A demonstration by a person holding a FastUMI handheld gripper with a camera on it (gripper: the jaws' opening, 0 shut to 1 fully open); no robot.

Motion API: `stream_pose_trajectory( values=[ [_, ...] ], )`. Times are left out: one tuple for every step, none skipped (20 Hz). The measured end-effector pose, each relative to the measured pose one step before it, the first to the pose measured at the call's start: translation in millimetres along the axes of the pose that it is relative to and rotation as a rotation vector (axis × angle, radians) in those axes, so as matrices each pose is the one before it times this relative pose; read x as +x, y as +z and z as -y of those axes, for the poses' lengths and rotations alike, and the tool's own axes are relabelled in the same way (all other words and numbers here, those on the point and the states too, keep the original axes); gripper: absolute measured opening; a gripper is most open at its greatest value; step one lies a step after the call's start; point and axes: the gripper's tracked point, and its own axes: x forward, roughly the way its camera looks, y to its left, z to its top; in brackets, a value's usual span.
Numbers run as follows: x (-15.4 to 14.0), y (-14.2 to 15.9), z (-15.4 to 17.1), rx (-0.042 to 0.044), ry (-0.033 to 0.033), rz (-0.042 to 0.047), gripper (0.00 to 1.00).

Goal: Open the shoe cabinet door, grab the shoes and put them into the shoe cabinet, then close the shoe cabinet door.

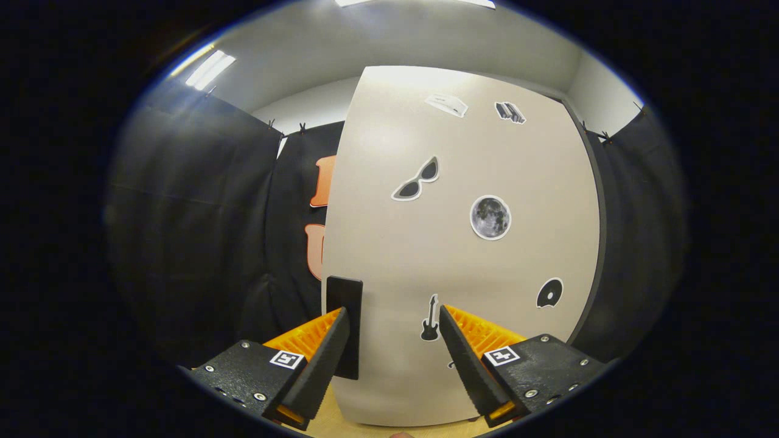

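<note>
The gripper (394, 316) has its fingers apart near the door (462, 243), which looks stiff and smooth, so grab the dark handle (344, 304) by the left finger.

We see our gripper (392, 319) as two wedge-shaped fingers (322, 359) with finely ribbed inner faces, tapering toward their tips. Behind each finger sits a ridged orange block (304, 336). Each block joins a flat black housing (234, 368) studded with small silver screws. On each housing, near the orange block, a square white tag (286, 359) carries a black marker pattern.
</note>
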Motion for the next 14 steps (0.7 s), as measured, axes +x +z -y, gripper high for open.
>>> stream_pose_trajectory(
  values=[
    [0.86, 0.45, -0.35, -0.00716, -0.01165, -0.00923, 0.92],
    [0.52, 0.57, -0.44, -0.01232, -0.01007, -0.00829, 0.92],
    [0.05, 4.07, -2.38, -0.00594, -0.00360, 0.00550, 0.92],
    [-2.20, 4.94, -2.59, 0.00057, 0.00190, 0.00645, 0.93],
    [-0.41, 1.82, 0.05, 0.00433, 0.00100, 0.00022, 0.93],
    [-2.50, 3.09, 1.50, 0.00470, 0.00003, -0.00001, 0.93],
    [-1.61, 2.64, 2.80, 0.00461, -0.00728, 0.00604, 0.93],
    [-2.84, 5.42, 1.25, 0.00562, -0.00616, 0.01194, 0.93],
    [-4.42, 5.94, 1.50, 0.00601, -0.00158, 0.01318, 0.93],
    [-7.54, 6.81, 1.50, 0.00543, -0.00266, 0.01282, 0.93],
    [-7.01, 8.21, 1.73, 0.00557, -0.00386, 0.01597, 0.93],
    [-5.46, 7.29, 3.57, 0.00375, -0.00925, 0.01454, 0.93],
    [-4.78, 6.71, 5.24, 0.00003, -0.01301, 0.00969, 0.93],
    [-4.49, 6.96, 2.87, -0.00130, -0.01532, 0.00852, 0.93]
  ],
)
